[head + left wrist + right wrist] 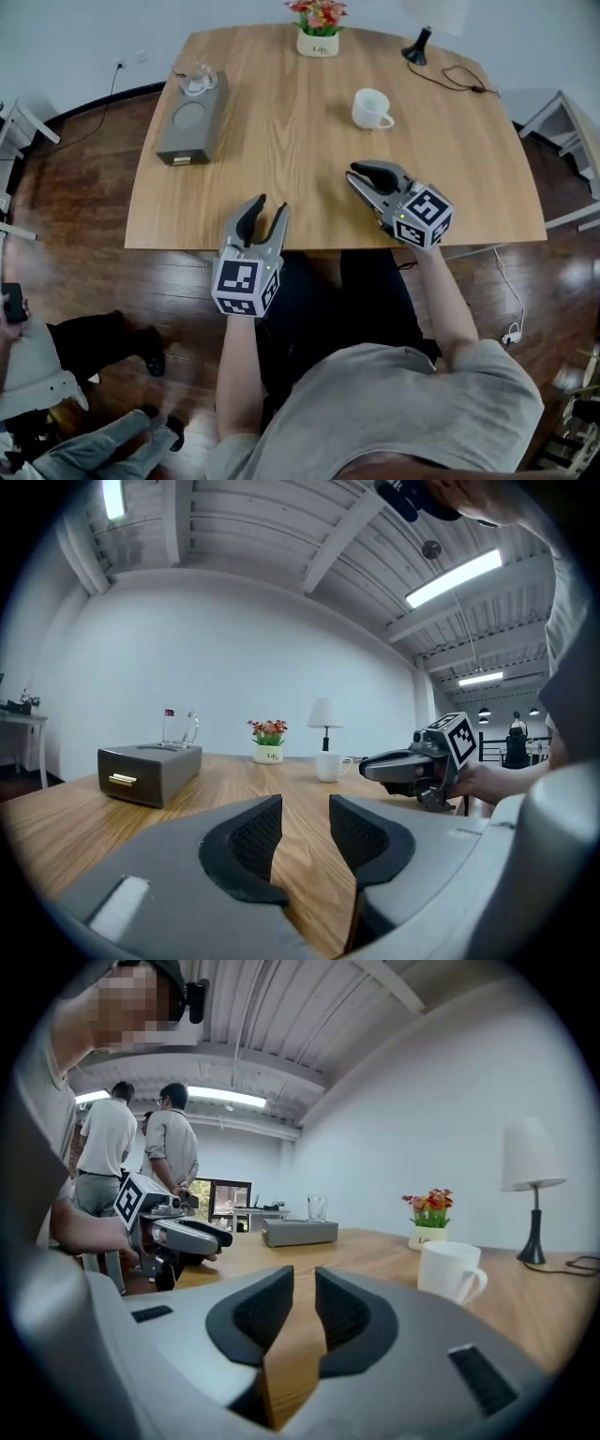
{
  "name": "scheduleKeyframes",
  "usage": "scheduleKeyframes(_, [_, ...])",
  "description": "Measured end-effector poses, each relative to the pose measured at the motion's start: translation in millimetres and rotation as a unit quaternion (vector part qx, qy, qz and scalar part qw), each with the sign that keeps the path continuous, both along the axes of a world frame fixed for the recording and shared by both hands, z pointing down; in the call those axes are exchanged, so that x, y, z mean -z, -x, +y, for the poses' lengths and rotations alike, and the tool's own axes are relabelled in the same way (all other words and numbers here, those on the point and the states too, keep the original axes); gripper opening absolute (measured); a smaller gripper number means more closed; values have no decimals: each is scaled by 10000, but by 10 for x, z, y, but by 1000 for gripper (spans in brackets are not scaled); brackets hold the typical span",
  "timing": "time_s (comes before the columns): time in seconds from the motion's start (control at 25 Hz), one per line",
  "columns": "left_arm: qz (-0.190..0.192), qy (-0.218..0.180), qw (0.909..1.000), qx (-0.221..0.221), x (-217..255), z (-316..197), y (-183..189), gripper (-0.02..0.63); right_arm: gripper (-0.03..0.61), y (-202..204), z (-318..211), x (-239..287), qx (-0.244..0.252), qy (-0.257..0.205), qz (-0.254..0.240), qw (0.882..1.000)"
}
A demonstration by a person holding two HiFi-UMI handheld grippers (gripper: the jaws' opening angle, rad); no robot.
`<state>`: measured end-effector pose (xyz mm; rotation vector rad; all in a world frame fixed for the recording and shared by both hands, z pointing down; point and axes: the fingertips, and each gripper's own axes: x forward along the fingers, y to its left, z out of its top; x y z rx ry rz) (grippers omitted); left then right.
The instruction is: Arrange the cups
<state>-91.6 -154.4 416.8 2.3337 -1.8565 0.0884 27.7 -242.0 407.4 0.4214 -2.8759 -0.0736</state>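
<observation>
T-shirt [412,403], left gripper [270,204] and right gripper [352,174] are grey.

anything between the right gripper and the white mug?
Nothing. The head view shows only bare wooden table between the right gripper and the white mug; that stretch is bare.

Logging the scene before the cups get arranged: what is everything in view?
Wooden table: one, light brown, centre.
White ceramic mug: one, white, table's right.
Grey drawer box: one, grey, table's far left.
Clear glass mug: one, transparent, atop that box.
Potted flowers: one, red, white pot, far edge.
Table lamp: one, black base, far right corner.
Cable: one, black, beside the lamp.
Bystanders: at least one, dark trousers, lower left.
Left claw: one, grey, open, near edge.
Right claw: one, grey, open, over table.
</observation>
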Motion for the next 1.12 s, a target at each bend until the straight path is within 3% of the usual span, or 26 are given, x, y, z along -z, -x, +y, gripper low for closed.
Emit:
scheduleKeyframes(0.24, [-38,24,10000,-3,-31,-19,-24,146,67,-67,-64,-20,-59,423,-328,9985])
scheduleKeyframes(0.52, [-87,183,9998,-5,-63,-19,-5,138,68,-63,-52,-29,-69,482,-318,9983])
scheduleKeyframes(0.72, [63,-27,9999,115,19,-13,53,135,67,-61,-48,-24,-85,492,-345,9982])
scheduleKeyframes(0.84, [333,-265,9991,34,101,-36,17,135,67,-83,-66,-20,-164,492,-356,9980])
scheduleKeyframes(1.0, [1131,-595,9912,-333,268,-50,-172,136,69,-56,-89,-15,-223,478,-403,9978])
scheduleKeyframes(1.12, [990,-481,9922,-583,244,-90,-377,150,113,-201,-238,-24,-626,279,-274,9973])
